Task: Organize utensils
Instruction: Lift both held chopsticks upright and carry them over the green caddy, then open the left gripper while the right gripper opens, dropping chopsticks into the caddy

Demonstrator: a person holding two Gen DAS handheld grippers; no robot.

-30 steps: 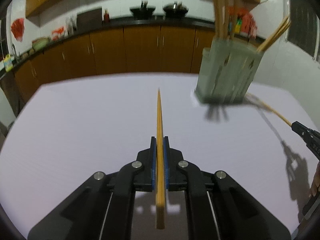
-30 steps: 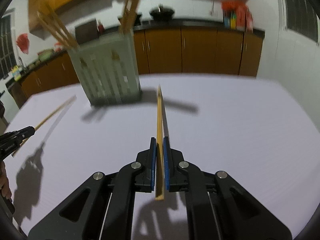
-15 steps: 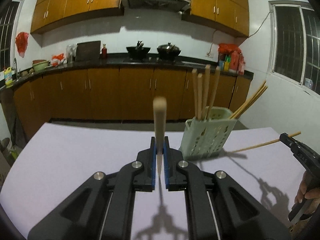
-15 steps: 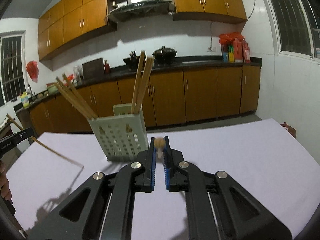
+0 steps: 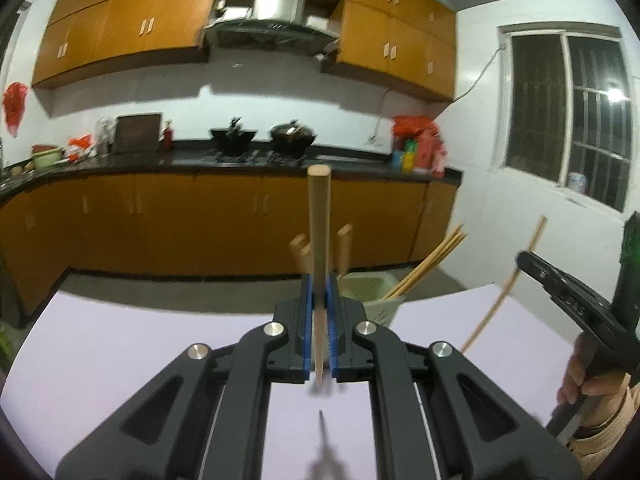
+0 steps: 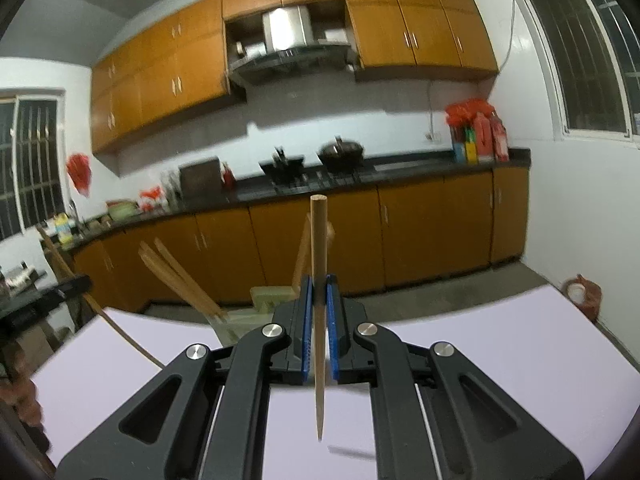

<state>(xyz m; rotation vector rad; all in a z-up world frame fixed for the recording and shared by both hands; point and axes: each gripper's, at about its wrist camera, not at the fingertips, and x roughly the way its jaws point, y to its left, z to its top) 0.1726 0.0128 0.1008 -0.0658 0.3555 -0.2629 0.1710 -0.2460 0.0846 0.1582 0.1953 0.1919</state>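
Both tongs have risen off the white desk (image 5: 120,352) since the earlier frames. The left tongs (image 5: 319,300) are clamped on a chopstick (image 5: 319,220), the right tongs (image 6: 319,300) on another chopstick (image 6: 319,248). The green holder (image 5: 370,294) sits just beyond the tips.

A white counter (image 5: 120,340) fills the near part of both views. Behind it stands a long row of orange cabinets (image 5: 180,220) under a black worktop (image 5: 192,162). On the stove there are two dark woks (image 5: 234,138) side by side. A steel hood (image 5: 276,4) hangs above them, between upper cabinets (image 6: 160,76). Red bags (image 6: 468,110) and bottles (image 6: 480,140) stand at the right end. A barred window (image 5: 568,116) is in the right wall.
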